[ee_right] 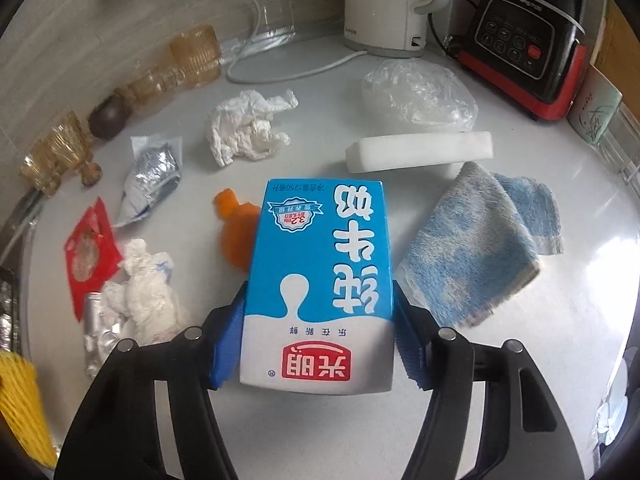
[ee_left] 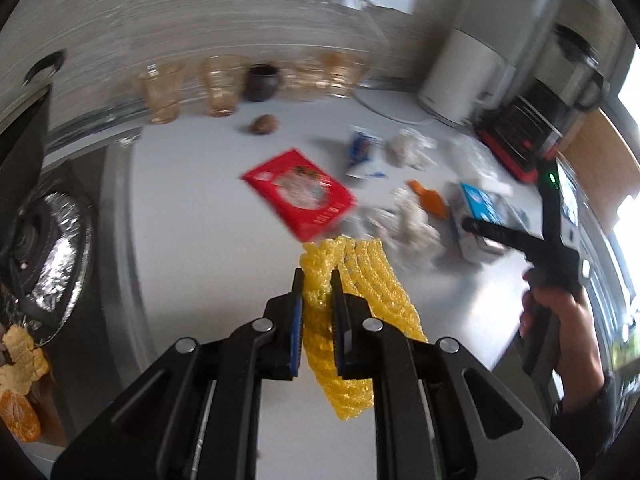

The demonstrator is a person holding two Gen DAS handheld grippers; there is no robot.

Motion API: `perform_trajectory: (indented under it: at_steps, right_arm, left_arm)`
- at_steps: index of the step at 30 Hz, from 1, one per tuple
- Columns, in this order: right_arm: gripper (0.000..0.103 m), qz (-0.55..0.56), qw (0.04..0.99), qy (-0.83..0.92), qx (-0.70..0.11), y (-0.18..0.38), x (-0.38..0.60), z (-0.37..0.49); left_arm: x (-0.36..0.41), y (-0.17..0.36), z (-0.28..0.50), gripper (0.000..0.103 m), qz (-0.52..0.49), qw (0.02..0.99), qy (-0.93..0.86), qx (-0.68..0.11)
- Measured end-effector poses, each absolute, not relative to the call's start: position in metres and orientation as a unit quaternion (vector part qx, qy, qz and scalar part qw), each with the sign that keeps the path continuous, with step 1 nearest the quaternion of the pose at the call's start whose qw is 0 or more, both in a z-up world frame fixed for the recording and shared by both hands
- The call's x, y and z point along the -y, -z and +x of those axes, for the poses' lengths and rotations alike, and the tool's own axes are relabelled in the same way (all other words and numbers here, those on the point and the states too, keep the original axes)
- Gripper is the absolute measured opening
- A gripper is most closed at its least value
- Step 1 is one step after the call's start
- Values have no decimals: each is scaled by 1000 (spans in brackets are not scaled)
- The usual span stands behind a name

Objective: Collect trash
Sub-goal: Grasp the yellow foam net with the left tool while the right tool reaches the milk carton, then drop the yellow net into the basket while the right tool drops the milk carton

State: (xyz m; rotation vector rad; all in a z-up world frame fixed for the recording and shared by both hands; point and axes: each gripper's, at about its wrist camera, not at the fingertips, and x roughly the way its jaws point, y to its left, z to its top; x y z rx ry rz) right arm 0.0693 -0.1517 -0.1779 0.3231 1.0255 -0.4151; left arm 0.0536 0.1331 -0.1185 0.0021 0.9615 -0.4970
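Both wrist fisheyes look steeply down their own fingers at the white countertop, the left from higher, the right close above a milk carton; both catch the red packet and kettle.

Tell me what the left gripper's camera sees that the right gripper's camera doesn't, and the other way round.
Only the left wrist view shows the left gripper clamped on the yellow foam net, the foil-lined stove burner, and the hand holding the other tool.

Only the right wrist view shows the right gripper around the blue milk carton, the blue towel and the white foam block.

Both show the red packet, the orange piece, crumpled tissues and the white kettle.
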Motion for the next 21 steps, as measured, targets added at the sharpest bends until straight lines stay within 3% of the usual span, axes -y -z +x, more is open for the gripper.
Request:
perform_trajectory:
  at_steps: [11, 19, 21]
  right_arm:
    - [65, 153, 873, 157, -435, 106, 137, -59]
    - [65, 171, 873, 132, -438, 90, 141, -168]
    - [65, 178, 871, 125, -441, 92, 142, -189]
  left_arm:
    - [-54, 120, -47, 12, 65, 807, 361, -463]
    - [1, 187, -122, 12, 95, 751, 373, -536]
    - [11, 207, -133, 19, 92, 738, 369, -558]
